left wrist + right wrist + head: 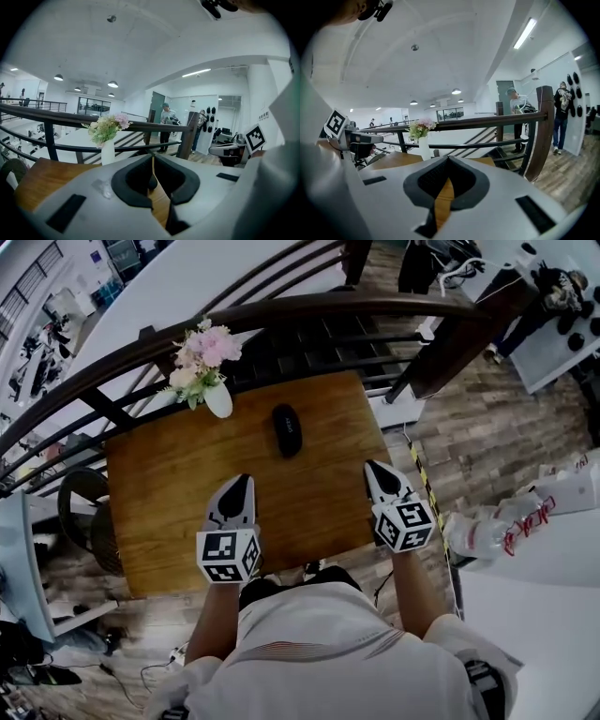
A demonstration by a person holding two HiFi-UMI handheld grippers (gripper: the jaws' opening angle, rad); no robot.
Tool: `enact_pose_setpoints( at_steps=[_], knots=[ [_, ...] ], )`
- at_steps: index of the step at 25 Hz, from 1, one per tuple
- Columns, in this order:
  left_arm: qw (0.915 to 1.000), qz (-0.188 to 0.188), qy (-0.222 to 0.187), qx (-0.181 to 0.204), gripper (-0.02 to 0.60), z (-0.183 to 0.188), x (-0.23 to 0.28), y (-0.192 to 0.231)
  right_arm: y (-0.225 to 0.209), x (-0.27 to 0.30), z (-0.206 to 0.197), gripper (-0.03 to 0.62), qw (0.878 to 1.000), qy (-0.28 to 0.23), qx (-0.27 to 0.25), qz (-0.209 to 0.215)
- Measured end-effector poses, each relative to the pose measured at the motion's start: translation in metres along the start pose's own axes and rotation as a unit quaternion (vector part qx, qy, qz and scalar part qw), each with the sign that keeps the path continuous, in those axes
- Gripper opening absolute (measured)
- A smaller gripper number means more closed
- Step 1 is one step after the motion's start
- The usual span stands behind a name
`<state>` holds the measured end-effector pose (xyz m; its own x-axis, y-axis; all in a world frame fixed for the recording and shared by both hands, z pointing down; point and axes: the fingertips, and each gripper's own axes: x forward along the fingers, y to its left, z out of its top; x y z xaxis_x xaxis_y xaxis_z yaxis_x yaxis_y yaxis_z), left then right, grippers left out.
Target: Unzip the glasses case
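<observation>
Where the bottom of the head view is filled by the person's pale shirt (319,643), two forearms are seen reaching up the frame, each ended by a marker cube; the left gripper (242,486) is held just left of centre and the right gripper (375,471) right of centre, both over the near half of the wooden table (159,493); whether either touches the wood cannot be told. In the left gripper view its jaws are seen pressed together at the tips, with nothing pinched; in the right gripper view its jaws are likewise closed on nothing, only table wood being seen through the gap below the pads. Farther up the frame, the glasses case (287,429), a black oval, is laid on the table, between the lines of the two grippers and well apart from both; its zip cannot be made out. Beyond it, to the upper left, a white vase (217,399) of pink and cream flowers (202,351) is set at the table's far edge; behind that, a dark railing (309,307) is curved across the upper frame; a standing person (165,123) is seen past it in the left gripper view.
</observation>
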<state>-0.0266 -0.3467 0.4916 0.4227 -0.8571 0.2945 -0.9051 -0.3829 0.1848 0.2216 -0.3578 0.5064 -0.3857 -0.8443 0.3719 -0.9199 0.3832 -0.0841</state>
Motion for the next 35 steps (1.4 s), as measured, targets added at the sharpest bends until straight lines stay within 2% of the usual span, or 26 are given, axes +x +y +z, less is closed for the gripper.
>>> enact_pose_setpoints(
  at_steps=[9, 14, 18, 21, 28, 35],
  knots=[
    [1.0, -0.002, 0.001, 0.004, 0.023, 0.0, -0.015, 0.048, 0.048, 0.037, 0.008, 0.059, 1.0, 0.012, -0.015, -0.001],
    [0.9999, 0.008, 0.009, -0.005, 0.023, -0.008, -0.022, 0.065, 0.063, 0.069, -0.007, 0.186, 0.999, 0.047, -0.018, 0.018],
    [0.9997, 0.015, 0.019, -0.01, 0.023, -0.015, -0.025, 0.071, 0.068, 0.111, -0.036, 0.352, 0.995, 0.098, 0.004, 0.029],
    [0.9991, 0.025, 0.03, -0.014, 0.023, -0.023, -0.03, 0.078, 0.066, 0.149, -0.065, 0.403, 0.99, 0.14, 0.025, 0.02],
    [0.9961, 0.059, 0.059, -0.03, 0.023, -0.045, -0.043, 0.102, 0.057, 0.229, -0.129, 0.437, 0.974, 0.219, 0.049, -0.005],
    [0.9928, 0.083, 0.075, -0.042, 0.023, -0.062, -0.058, 0.115, 0.051, 0.268, -0.163, 0.448, 0.964, 0.261, 0.052, -0.021]
  ],
)
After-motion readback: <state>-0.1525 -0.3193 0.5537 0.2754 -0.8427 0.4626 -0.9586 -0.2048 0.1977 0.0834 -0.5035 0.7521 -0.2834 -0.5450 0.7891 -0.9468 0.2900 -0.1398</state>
